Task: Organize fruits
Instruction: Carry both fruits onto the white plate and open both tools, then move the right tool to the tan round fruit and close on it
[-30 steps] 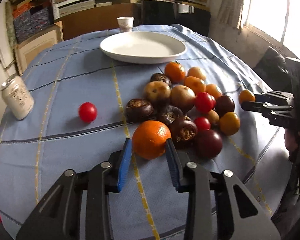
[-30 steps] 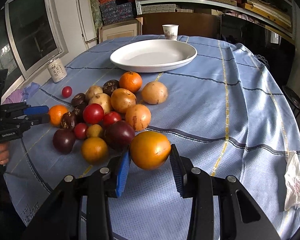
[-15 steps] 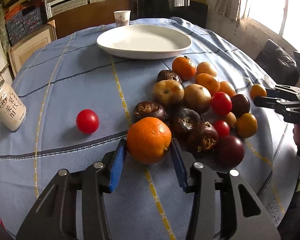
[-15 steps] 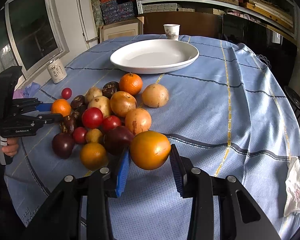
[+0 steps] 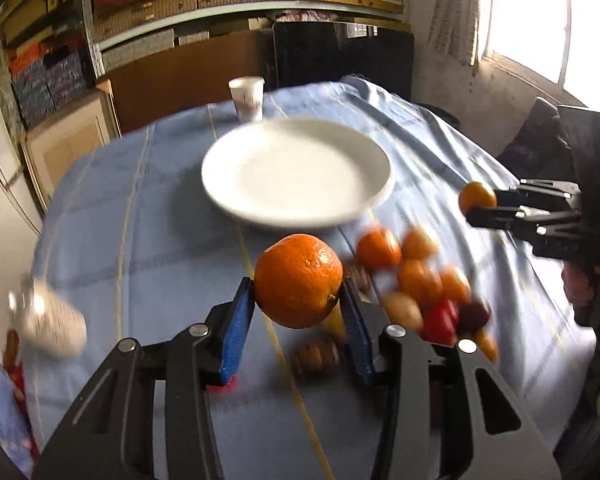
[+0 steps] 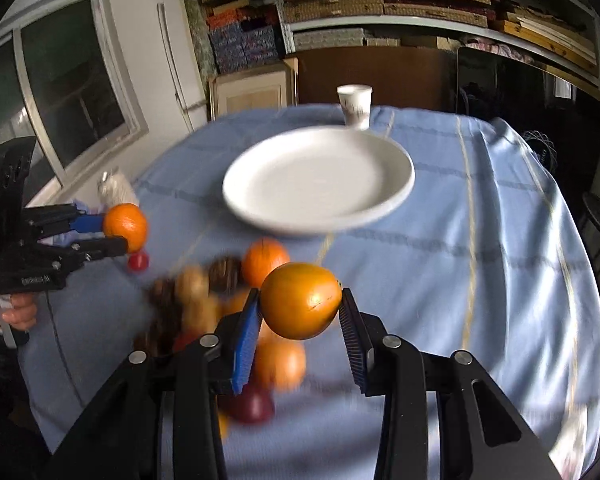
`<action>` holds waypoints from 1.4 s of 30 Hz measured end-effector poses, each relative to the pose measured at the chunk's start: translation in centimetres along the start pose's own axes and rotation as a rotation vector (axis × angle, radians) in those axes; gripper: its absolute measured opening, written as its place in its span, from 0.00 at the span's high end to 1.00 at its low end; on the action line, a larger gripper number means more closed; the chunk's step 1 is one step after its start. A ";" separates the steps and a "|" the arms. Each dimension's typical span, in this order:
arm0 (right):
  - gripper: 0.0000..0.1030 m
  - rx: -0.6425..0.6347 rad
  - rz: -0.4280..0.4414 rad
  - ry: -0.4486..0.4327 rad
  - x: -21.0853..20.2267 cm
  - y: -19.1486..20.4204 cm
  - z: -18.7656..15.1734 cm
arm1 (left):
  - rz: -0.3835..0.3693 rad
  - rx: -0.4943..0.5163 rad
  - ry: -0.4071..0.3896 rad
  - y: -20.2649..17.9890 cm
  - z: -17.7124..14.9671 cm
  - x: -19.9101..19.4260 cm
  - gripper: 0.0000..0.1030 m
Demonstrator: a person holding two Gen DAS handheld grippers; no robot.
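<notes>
My left gripper (image 5: pixel 298 300) is shut on an orange (image 5: pixel 298 280) and holds it above the blue cloth, in front of the white plate (image 5: pixel 296 172). My right gripper (image 6: pixel 298 312) is shut on a smooth yellow-orange fruit (image 6: pixel 300 306), also lifted, with the plate (image 6: pixel 320 180) beyond it. Each gripper shows in the other's view: the right one (image 5: pixel 480 204) with its fruit (image 5: pixel 477 197), the left one (image 6: pixel 120 232) with its orange (image 6: pixel 125 226). The fruit pile (image 5: pixel 416 280) lies blurred on the cloth below, also seen in the right wrist view (image 6: pixel 216 300).
A paper cup (image 5: pixel 247 98) stands behind the plate. A drink can (image 5: pixel 48 320) stands at the table's left edge. A single red tomato (image 6: pixel 138 261) lies apart from the pile. Shelves with boxes and a dark cabinet stand behind the table.
Both grippers have risen off the table with their fruits and moved toward the plate. The left one closed on the orange before lifting. The views are motion-blurred.
</notes>
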State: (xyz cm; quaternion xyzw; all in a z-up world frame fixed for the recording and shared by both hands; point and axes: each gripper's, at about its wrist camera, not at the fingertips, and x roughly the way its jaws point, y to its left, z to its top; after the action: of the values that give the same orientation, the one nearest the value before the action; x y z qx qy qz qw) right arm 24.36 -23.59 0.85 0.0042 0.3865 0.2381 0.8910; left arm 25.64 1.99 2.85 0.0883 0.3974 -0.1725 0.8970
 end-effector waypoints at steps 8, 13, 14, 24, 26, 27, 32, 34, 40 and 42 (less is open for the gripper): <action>0.62 0.036 -0.046 0.056 8.3 -1.9 5.9 | 0.000 -0.051 0.102 1.4 7.1 9.0 0.58; 0.62 0.042 -0.067 0.102 11.9 -2.6 6.5 | 0.026 -0.055 0.153 1.6 7.6 12.7 0.58; 0.62 0.045 -0.065 0.109 12.5 -2.7 6.5 | 0.021 -0.061 0.165 1.7 7.6 13.4 0.58; 0.39 -0.010 -0.119 0.012 9.2 -1.2 6.9 | 0.122 -0.019 0.009 1.1 7.9 8.2 0.15; 0.39 -0.015 -0.111 -0.046 6.5 -0.8 6.4 | 0.124 -0.036 -0.053 1.0 7.4 5.1 0.07; 0.39 -0.015 -0.093 -0.075 4.9 -0.5 5.9 | 0.135 -0.042 -0.085 1.0 6.9 3.7 0.07; 0.18 -0.032 -0.047 -0.168 -0.2 0.6 0.7 | 0.169 -0.073 -0.180 0.4 1.4 -1.5 0.05; 0.17 -0.044 -0.060 -0.186 -0.8 0.9 -1.6 | 0.168 -0.092 -0.184 0.2 -1.1 -2.0 0.05; 0.15 -0.004 -0.119 -0.144 -0.6 -0.4 -5.9 | 0.079 -0.224 -0.116 1.5 -8.5 -1.0 0.05; 0.15 0.035 -0.127 -0.113 -0.4 -1.1 -6.5 | 0.067 -0.270 -0.074 2.1 -10.0 -0.6 0.05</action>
State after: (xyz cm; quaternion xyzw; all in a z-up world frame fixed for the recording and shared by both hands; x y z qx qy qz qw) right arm 20.10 -25.91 -3.67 0.0089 0.3394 0.1737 0.9244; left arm 19.25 7.01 -3.39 -0.0266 0.3803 -0.0906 0.9201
